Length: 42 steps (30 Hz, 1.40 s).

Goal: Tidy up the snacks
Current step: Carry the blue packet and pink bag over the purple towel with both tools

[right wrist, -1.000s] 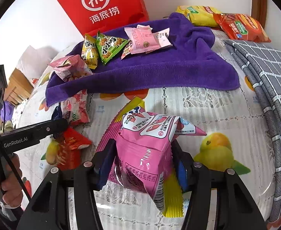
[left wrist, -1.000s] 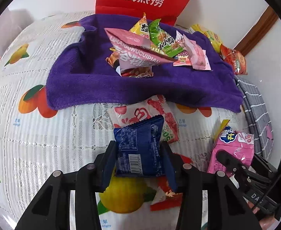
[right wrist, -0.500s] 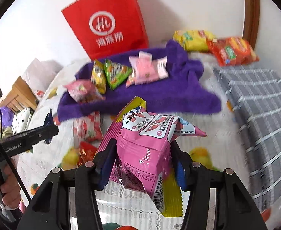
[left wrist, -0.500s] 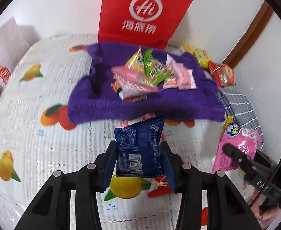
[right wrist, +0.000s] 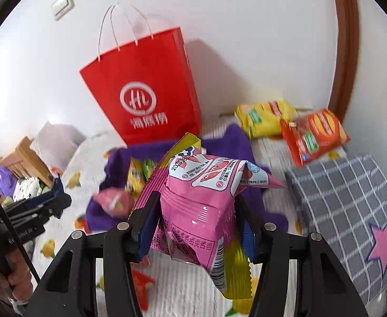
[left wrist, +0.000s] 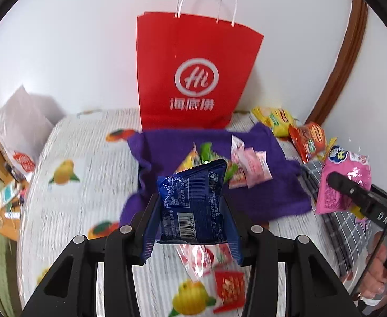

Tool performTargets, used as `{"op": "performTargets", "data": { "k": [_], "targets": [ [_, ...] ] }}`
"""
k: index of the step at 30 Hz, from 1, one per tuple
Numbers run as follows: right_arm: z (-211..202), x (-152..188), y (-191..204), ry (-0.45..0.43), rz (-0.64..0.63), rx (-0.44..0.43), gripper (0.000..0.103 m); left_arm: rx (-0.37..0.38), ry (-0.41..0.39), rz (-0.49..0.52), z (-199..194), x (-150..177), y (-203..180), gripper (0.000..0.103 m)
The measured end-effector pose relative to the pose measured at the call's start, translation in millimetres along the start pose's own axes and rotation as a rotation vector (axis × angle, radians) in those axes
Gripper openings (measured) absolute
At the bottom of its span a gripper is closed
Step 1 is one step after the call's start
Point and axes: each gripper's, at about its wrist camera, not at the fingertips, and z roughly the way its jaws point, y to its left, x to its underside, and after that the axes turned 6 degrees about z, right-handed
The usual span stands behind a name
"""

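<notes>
Left tool (left wrist: 192,211) clamps a blue packet (left wrist: 193,200), right tool (right wrist: 196,219) a pink bag (right wrist: 201,206), both clear above the purple towel (left wrist: 267,185)

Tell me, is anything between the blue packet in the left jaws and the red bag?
No solid obstacle shows. The blue packet hangs above the purple towel, where small snacks lie low before the red bag.

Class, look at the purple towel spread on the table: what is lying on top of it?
On the purple towel lie small snack packets, pink, yellow and green. The held blue packet covers part of them, so the count is unclear.
</notes>
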Motion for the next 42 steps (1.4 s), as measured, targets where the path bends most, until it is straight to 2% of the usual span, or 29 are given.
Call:
{"op": "performTargets", "data": {
  "k": [3, 8, 12, 19, 23, 30, 35, 42],
  "targets": [
    [14, -23, 4, 0.012, 0.004, 0.016, 0.054, -0.027, -0.015, 0.008, 8, -18, 3, 0.043],
    [46, -49, 8, 0.041, 0.008, -0.016, 0.054, -0.072, -0.022, 0.002, 29, -39, 13, 0.043],
    [68, -58, 12, 0.064, 0.000, -0.045, 0.054, -0.044, 0.007, -0.042, 61, -46, 21, 0.043],
    [95, -53, 4, 0.136, 0.010, -0.069, 0.054, -0.056, 0.044, -0.045, 93, -47, 24, 0.043],
    [109, -55, -5, 0.172, 0.014, -0.019, 0.054, -0.042, 0.054, -0.046, 98, -43, 25, 0.043],
    [131, -53, -11, 0.289, 0.013, -0.029, 0.054, -0.038, 0.070, -0.073, 106, -41, 34, 0.043],
    [150, -44, -3, 0.359, -0.022, -0.021, 0.054, -0.023, 0.084, -0.081, 111, -40, 35, 0.043],
    [162, -31, 20, 0.399, -0.096, -0.037, 0.055, -0.021, 0.083, -0.084, 110, -40, 35, 0.043]
  ]
}}
